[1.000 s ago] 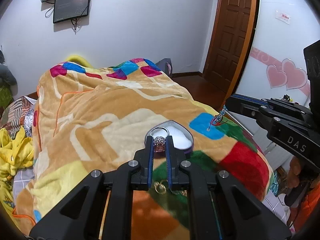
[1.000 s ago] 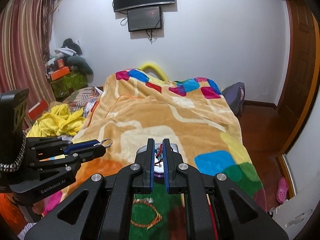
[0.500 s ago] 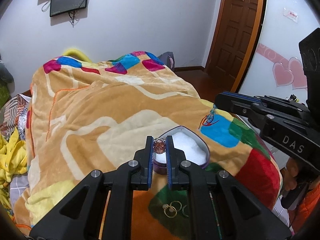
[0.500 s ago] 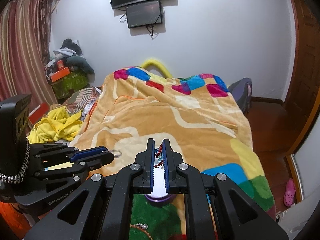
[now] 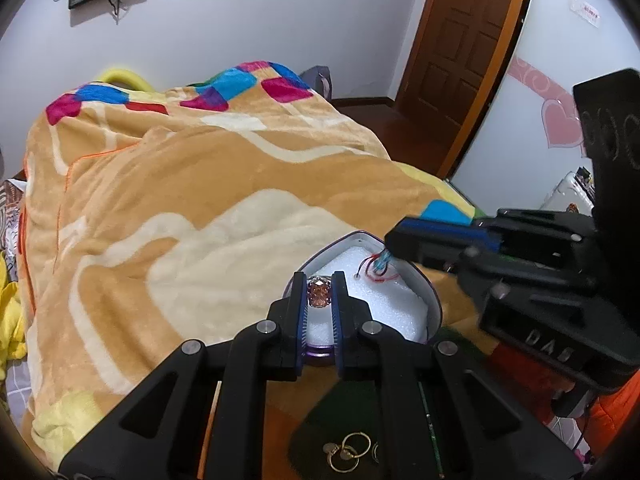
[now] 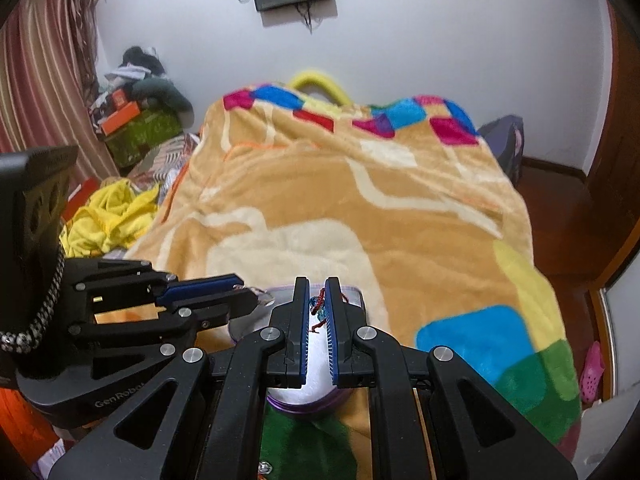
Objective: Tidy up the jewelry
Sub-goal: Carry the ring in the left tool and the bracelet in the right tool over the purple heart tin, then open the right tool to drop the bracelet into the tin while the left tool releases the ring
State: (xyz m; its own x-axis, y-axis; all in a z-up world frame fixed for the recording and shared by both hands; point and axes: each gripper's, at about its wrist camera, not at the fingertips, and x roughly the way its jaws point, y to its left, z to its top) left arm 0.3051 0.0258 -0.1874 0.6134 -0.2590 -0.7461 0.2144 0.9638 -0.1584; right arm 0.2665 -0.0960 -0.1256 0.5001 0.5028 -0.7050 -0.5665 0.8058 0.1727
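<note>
The ring (image 5: 319, 295), with its amber faceted stone, sits pinched at the very tips of my left gripper (image 5: 319, 294), jaws clamped on it, and it hangs directly over the near-left part of the heart-shaped box (image 5: 434, 304). The white foam pad (image 5: 380, 308) inside that box lies straight below and slightly ahead of the stone, so I judge the coming move to be a short drop down along my own pointing line, with no sideways reach needed.

My right gripper (image 6: 318, 306) comes in from the other side, jaws clamped on a small beaded charm (image 5: 379, 266) of blue beads and red thread. In the left wrist view its loose thread ends hang down to the foam near the far-right lobe; whether they touch it I cannot tell. The two pieces stand apart over the same pad, ring toward the point of the heart, charm toward the far-right lobe.

The box rests on the bed's orange blanket (image 5: 200, 208). Nearer to me, on a green patch, lie a few gold hoop earrings (image 5: 348, 454), not yet gathered.
</note>
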